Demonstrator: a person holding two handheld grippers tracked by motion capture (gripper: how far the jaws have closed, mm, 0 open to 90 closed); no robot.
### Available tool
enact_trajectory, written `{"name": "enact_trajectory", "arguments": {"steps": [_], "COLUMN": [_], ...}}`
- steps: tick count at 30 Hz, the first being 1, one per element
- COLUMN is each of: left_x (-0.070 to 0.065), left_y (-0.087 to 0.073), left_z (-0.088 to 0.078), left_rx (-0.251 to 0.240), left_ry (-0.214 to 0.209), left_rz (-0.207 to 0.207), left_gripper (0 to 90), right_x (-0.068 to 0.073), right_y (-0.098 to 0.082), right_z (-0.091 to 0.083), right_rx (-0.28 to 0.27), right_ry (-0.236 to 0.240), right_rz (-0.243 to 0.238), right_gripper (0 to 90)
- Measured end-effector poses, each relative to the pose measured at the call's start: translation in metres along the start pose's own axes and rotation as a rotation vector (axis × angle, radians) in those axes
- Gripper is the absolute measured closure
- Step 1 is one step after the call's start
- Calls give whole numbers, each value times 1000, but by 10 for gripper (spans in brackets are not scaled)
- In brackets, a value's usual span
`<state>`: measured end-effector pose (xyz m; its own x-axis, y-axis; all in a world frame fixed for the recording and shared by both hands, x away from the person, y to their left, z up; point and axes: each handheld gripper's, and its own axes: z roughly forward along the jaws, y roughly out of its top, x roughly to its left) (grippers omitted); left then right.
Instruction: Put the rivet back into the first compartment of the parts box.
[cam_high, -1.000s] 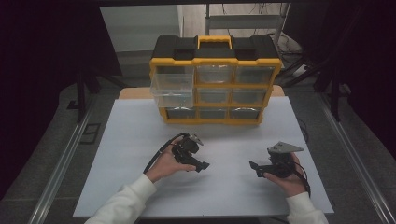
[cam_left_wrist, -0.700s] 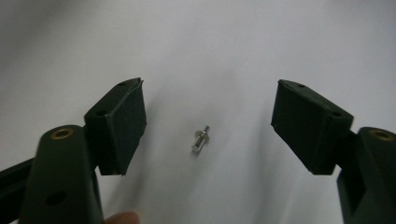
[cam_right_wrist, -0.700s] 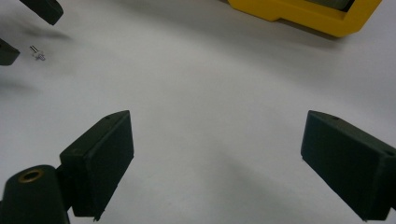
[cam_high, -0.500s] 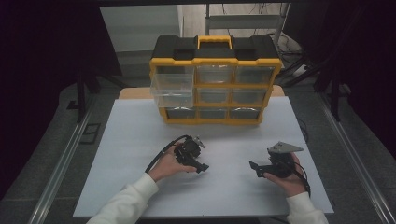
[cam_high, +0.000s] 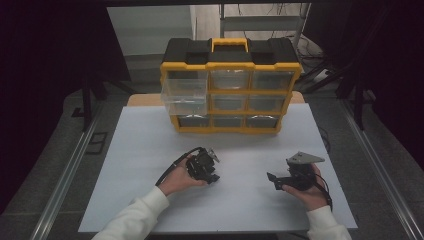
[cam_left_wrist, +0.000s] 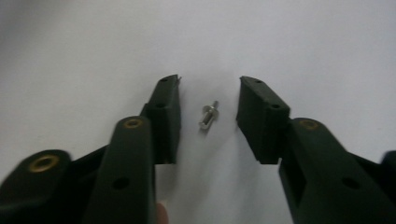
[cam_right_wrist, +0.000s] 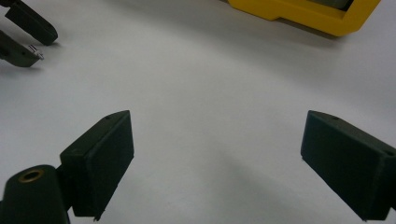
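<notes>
Left gripper view: my left gripper (cam_left_wrist: 208, 114) has just been closing, jaws straddling but not touching the small silver screw (cam_left_wrist: 208, 115) on the white worktop (cam_left_wrist: 303, 42), ready to pinch it

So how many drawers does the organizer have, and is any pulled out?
9, in three rows of three on the organizer. The top-left drawer is pulled out toward the table; the other eight sit flush. None appear hidden.

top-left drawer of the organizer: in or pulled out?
Pulled out. In the high view the clear top-left drawer juts forward past the yellow organizer front, while the other drawers sit flush. Its contents cannot be told.
</notes>
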<state>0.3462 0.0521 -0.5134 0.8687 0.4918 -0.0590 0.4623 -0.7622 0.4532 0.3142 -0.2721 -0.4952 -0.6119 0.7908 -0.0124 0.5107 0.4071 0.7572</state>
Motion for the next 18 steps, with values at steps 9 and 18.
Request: {"name": "enact_trajectory", "arguments": {"steps": [9,18], "left_x": [-4,0], "left_y": [1,0], "left_z": [-1,-3], "left_rx": [22,17], "left_ry": [-12,-28], "left_rz": [37,18], "left_gripper": [820,832], "right_x": [0,-1], "right_y": [0,0], "right_z": [0,-1], "right_rx": [-1,-1], "right_ry": [-1,-3], "right_rz": [3,5], "right_gripper": [97,98]}}
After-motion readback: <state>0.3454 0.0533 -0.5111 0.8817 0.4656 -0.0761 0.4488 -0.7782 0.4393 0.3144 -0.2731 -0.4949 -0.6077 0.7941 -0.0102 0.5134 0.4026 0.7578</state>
